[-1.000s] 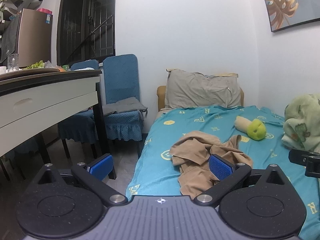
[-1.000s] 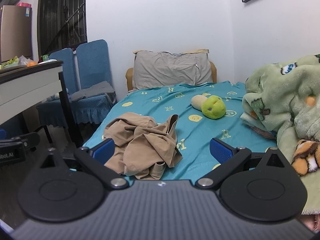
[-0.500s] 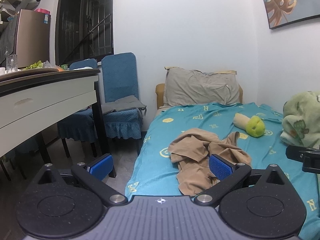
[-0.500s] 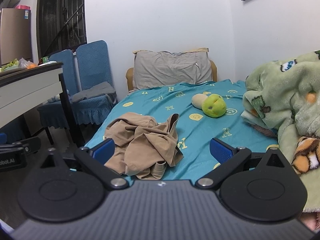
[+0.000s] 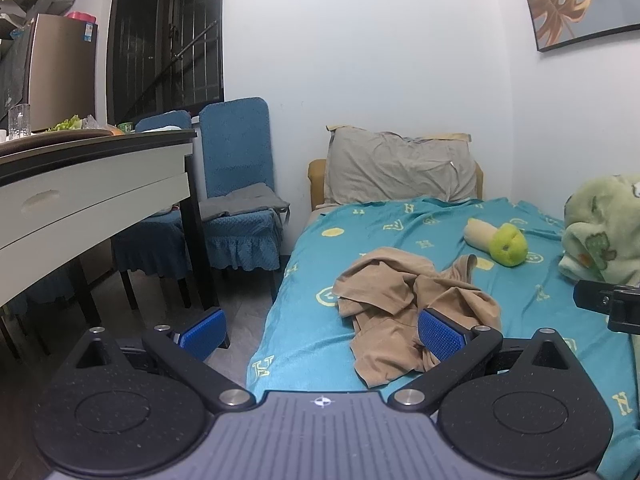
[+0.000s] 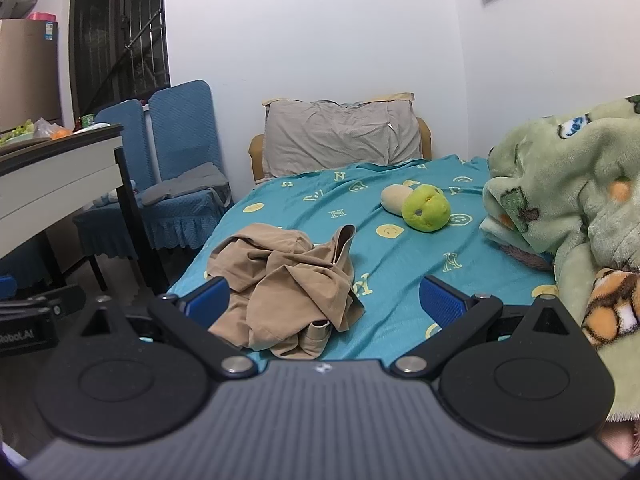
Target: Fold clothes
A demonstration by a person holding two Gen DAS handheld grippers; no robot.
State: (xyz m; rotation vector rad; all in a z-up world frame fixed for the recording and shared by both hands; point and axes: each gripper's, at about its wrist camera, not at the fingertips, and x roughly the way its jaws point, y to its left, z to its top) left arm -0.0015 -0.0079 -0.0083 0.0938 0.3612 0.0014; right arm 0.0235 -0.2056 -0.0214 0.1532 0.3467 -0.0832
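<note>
Tan garment (image 5: 408, 304), crumpled heap, unfolded, on teal bedsheet (image 5: 400, 224) near bed's foot.

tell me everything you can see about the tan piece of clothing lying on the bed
The tan garment is a thin, woven-looking cloth in one plain khaki colour, crumpled into a loose heap, not yet folded. A stiff band, perhaps a collar or waistband, stands up at its far right side, and a cuff-like opening shows at the near edge. It lies on the teal sheet near the bed's left, near corner. Nothing else touches it; both grippers are open and short of it.
</note>
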